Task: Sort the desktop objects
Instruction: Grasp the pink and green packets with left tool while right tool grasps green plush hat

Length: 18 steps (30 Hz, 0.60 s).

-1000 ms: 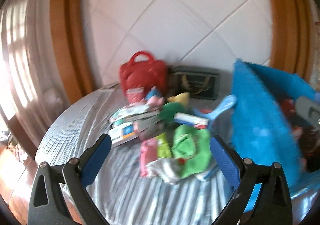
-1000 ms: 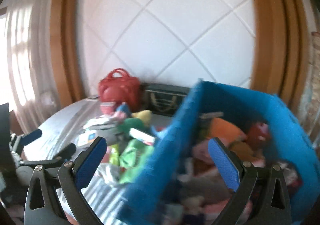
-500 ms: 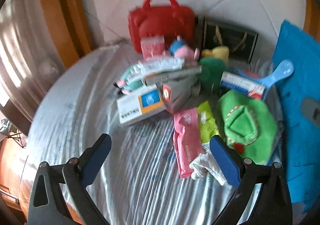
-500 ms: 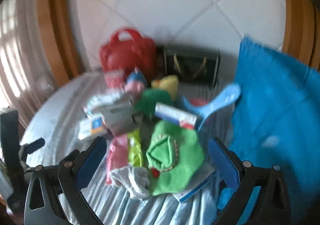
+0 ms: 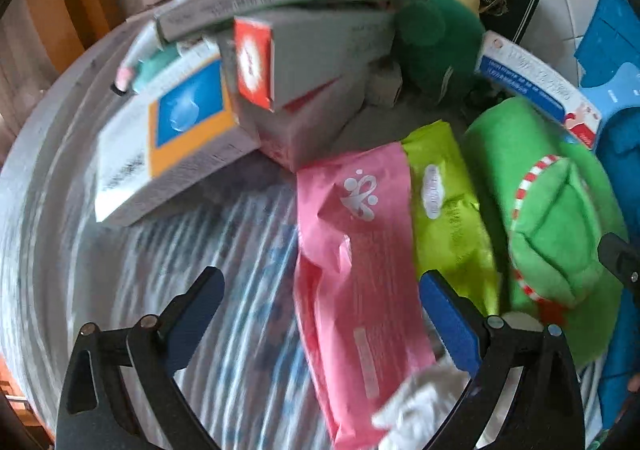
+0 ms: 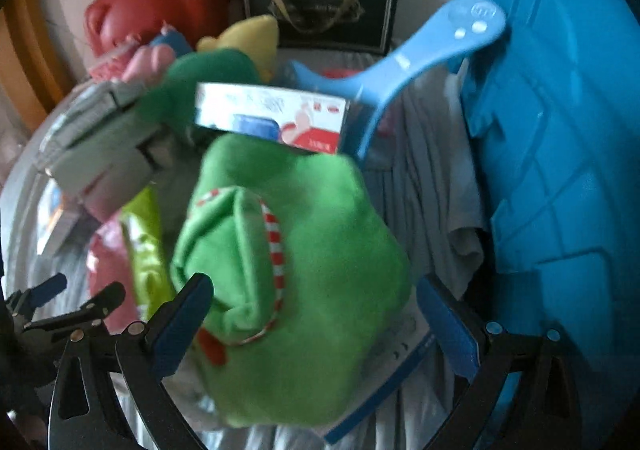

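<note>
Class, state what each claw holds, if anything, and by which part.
Nothing is held. The left claw is open over the pink packet; the right claw is open around the green plush.

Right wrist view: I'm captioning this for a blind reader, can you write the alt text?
The open right gripper sits low over a green plush toy on a cluttered striped tablecloth, jaws on either side of it. Behind lie a boxed item and blue plastic scoop; a blue bin fills the right.
</note>
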{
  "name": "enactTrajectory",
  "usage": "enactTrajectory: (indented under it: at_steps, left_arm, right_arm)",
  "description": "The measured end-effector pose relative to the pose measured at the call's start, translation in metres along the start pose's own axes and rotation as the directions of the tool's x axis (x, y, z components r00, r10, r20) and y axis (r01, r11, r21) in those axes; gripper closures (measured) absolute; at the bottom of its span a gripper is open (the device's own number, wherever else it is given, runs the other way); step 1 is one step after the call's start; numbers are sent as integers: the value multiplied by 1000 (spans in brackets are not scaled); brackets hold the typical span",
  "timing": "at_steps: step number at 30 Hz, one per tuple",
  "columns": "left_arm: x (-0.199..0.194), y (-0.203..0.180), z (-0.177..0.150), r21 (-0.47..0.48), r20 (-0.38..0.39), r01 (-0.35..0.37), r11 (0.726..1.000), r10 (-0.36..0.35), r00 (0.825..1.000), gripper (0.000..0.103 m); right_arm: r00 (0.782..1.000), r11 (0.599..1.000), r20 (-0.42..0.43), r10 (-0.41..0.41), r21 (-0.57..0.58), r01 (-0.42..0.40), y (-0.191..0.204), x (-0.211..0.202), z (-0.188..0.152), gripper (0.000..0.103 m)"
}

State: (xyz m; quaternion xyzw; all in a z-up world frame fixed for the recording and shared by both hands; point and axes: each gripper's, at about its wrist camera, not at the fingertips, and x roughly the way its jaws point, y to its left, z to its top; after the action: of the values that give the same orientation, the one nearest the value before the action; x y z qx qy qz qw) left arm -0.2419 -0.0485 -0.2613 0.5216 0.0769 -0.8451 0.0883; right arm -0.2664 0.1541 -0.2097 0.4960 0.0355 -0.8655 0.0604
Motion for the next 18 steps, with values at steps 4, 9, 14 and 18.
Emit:
enactTrajectory:
  at_steps: [4,9,14,18]
  left_arm:
    - [11,-2,-1,-13,-5,48,999,-48,999,9]
    - [4,-17,0,48,18,107,993,-108,994,48]
    - [-9,-19,-4,67,41,102,993,-105,994,74]
    - [-39,-18,-5,83,99,73,994,-81,992,81]
  right_arm:
    - [1000,1000,-22,-5,6,6,-1,16,2,0]
    - [998,1000,-64,5,-12,-5,4,36,0,0]
    - [1000,1000,-29,-1,-31,0,13,24,-7,41]
    - [999,998,32,15,-61,-13,17,-1,-9,70]
